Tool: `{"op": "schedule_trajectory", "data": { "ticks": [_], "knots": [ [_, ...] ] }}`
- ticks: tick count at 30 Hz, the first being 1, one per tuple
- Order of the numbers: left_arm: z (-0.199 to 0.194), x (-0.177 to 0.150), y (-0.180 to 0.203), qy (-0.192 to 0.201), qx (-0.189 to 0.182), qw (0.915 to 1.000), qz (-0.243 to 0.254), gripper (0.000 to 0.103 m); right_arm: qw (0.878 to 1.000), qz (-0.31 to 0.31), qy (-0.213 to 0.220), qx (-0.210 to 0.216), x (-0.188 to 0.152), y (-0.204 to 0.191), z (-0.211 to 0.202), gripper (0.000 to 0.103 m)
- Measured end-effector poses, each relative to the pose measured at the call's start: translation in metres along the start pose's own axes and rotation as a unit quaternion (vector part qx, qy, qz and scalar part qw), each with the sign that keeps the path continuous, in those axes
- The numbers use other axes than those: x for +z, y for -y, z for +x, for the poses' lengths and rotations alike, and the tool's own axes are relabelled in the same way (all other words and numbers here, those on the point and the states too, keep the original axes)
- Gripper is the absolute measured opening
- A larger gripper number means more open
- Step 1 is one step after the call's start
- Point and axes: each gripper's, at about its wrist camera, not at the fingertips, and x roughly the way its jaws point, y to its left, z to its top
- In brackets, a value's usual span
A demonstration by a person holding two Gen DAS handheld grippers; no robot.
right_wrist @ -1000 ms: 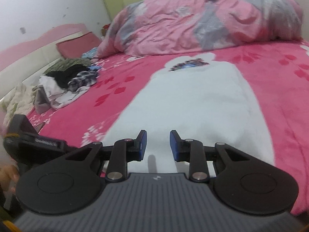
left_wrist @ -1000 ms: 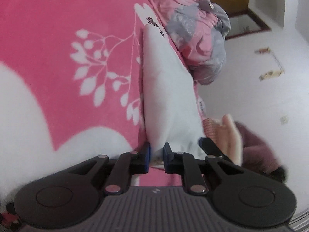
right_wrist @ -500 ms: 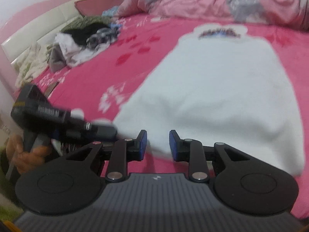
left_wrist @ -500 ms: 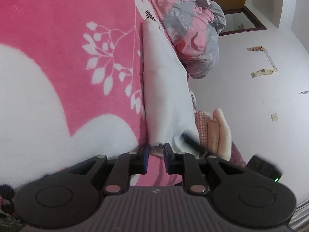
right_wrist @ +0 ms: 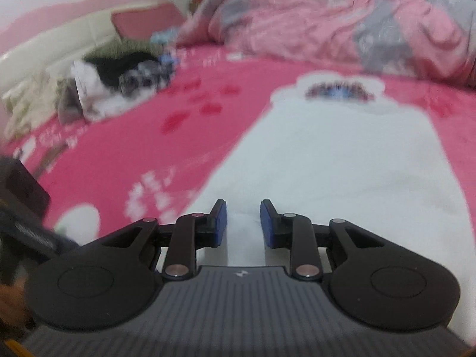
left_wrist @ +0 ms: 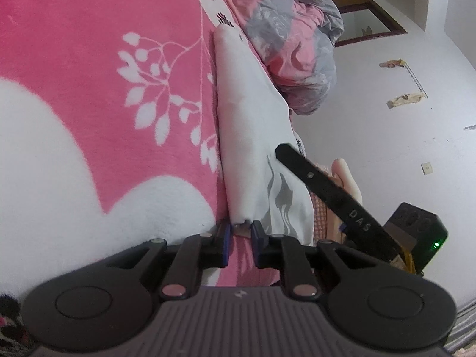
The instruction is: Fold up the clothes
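Note:
A white garment [left_wrist: 247, 113] lies flat on the pink floral blanket [left_wrist: 89, 44], its printed collar end [right_wrist: 339, 89] far from me. My left gripper [left_wrist: 240, 232] is shut on the near corner of the hem, with bunched cloth pinched between its blue pads. In the right wrist view my right gripper [right_wrist: 243, 220] is over the garment [right_wrist: 342, 163] near its left edge, and white cloth fills the narrow gap between its pads. From the left wrist view, the right gripper [left_wrist: 281, 150] reaches across the lifted, wrinkled hem, a hand [left_wrist: 345, 175] behind it.
A crumpled pink and grey duvet [right_wrist: 327, 20] is heaped beyond the collar. A pile of mixed clothes [right_wrist: 119, 80] sits at the far left by the cream headboard [right_wrist: 59, 44]. A white wall [left_wrist: 401, 148] runs along the right of the bed.
The right gripper has swung across the garment from its near corner toward the middle, wrinkling the hem. The right view has rolled and blurred. The left gripper has stayed at its corner.

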Motion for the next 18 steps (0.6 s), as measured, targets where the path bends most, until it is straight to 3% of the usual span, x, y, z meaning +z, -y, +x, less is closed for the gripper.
{"op": "schedule_trajectory", "data": {
  "ticks": [5,12,15,18],
  "knots": [
    [-0.002,-0.003,0.002,0.0,0.004,0.9999,0.012,0.016,0.999,-0.039,-0.002,-0.008,-0.023,-0.006,0.015,0.024],
    [-0.006,-0.005,0.005,-0.002,0.011,0.9995,0.028,0.017,0.996,-0.034,0.059,-0.051,-0.029,-0.003,-0.033,0.024],
    [-0.007,-0.005,0.007,-0.005,0.019,0.9993,0.032,0.018,0.997,-0.022,0.033,-0.068,-0.052,0.01,-0.033,0.026],
    [-0.015,-0.007,0.015,-0.004,0.031,0.9984,0.048,0.028,0.996,-0.013,0.047,-0.079,-0.069,0.014,-0.044,0.026]
  ]
}}
